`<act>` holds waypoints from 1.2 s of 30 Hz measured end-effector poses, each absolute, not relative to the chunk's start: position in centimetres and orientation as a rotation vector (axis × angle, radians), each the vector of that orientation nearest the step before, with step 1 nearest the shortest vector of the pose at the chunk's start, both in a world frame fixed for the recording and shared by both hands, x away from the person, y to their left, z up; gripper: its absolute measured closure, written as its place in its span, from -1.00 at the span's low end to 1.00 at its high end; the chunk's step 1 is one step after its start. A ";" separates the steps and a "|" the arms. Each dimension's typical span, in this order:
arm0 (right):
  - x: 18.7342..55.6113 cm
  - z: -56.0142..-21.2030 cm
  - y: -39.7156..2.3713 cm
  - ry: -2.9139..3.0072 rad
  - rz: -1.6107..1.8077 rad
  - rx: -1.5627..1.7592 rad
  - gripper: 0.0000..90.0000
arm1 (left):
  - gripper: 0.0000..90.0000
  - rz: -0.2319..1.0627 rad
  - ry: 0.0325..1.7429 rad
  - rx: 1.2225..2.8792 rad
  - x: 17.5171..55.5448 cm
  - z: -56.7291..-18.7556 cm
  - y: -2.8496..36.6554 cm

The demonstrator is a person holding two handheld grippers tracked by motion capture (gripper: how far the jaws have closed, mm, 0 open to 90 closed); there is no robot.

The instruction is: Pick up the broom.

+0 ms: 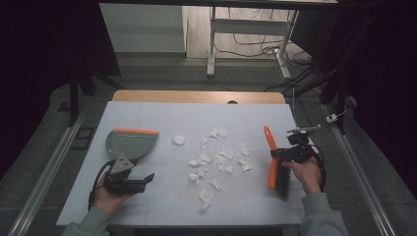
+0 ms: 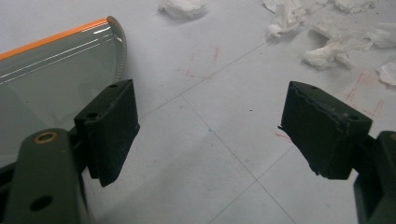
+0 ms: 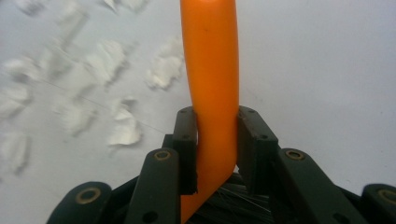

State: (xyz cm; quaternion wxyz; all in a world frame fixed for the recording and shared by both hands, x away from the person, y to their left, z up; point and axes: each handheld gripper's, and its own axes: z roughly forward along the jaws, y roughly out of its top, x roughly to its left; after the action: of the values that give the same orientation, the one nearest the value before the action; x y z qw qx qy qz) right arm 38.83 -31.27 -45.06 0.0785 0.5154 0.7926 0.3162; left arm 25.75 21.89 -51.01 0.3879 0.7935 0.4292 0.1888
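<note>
Overhead, the person's left hand (image 1: pixel 109 195) comes in at seven o'clock holding the left gripper (image 1: pixel 147 178), whose jaws stand wide apart and empty, aimed toward three o'clock, just below the grey dustpan (image 1: pixel 129 143) with its orange edge. At four o'clock the right hand (image 1: pixel 307 174) holds the right gripper (image 1: pixel 276 154) pointing toward nine o'clock, its jaws clamped on the orange handle of a brush (image 1: pixel 271 158) whose dark bristles hang toward six o'clock. White paper scraps (image 1: pixel 216 160) lie scattered across the middle of the white table (image 1: pixel 162 114), between the two tools; the dustpan holds nothing visible. Along the left gripper's jaws, the two black pads sit far apart over bare table, the dustpan (image 2: pixel 51 79) just at ten o'clock and paper scraps (image 2: pixel 322 53) at one o'clock. Along the right gripper's jaws, the pads press both sides of the brush handle (image 3: pixel 212 79), which rises to twelve o'clock, blurred scraps (image 3: pixel 107 65) at ten o'clock.
</note>
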 end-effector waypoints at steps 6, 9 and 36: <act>37.8 -44.2 -31.8 2.341 1.102 1.497 0.58 | -0.56 0.475 1.096 2.026 26.0 -51.1 21.5; 37.6 -43.7 -31.5 2.328 1.168 1.463 0.58 | -0.56 0.477 1.092 2.030 26.1 -51.0 21.2; 36.8 -42.1 -26.4 2.261 1.533 1.307 0.58 | -0.55 0.446 0.926 2.058 27.9 -48.1 13.4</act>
State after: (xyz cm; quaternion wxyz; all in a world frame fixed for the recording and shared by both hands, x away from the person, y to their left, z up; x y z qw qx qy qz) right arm 36.81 -26.35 -42.08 0.0565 0.4310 0.7453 0.5055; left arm 27.95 13.39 -48.15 0.4085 0.8166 0.3674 0.1769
